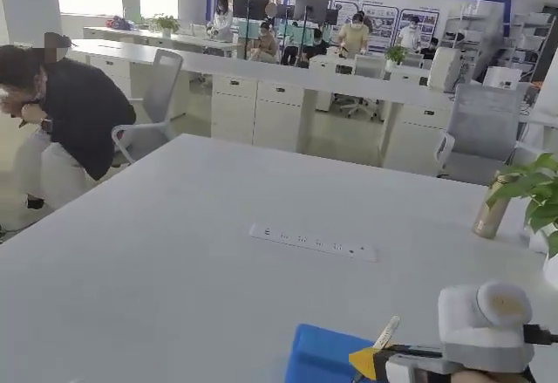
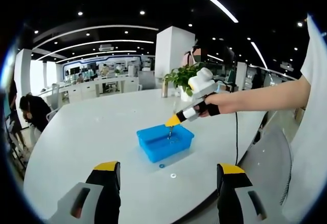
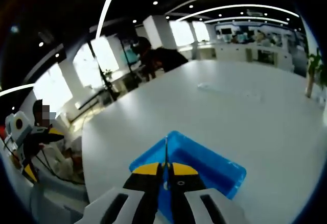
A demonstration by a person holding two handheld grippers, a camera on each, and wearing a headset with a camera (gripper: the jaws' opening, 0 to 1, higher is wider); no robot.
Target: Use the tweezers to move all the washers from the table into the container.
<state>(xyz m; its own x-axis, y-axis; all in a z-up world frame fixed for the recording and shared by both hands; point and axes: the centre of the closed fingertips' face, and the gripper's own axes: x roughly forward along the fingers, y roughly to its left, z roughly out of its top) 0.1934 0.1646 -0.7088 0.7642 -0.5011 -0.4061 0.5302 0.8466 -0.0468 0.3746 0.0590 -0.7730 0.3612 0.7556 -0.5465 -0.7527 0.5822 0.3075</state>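
Holding thin metal tweezers [image 3: 165, 150], the right gripper [image 3: 165, 170] has its jaws pinched tight on them. The tweezer tips point down from it into the blue plastic container [image 2: 158, 152]. It looks like the drop-off step, but the tips are too small to tell if a washer is there. The left gripper [image 2: 168, 169] is wide apart and holds nothing. Two small round washers [image 2: 173, 173] lie on the white table [image 2: 92, 132], between it and the container. Next, the tips likely need to go down to one washer and nip its edge softly.
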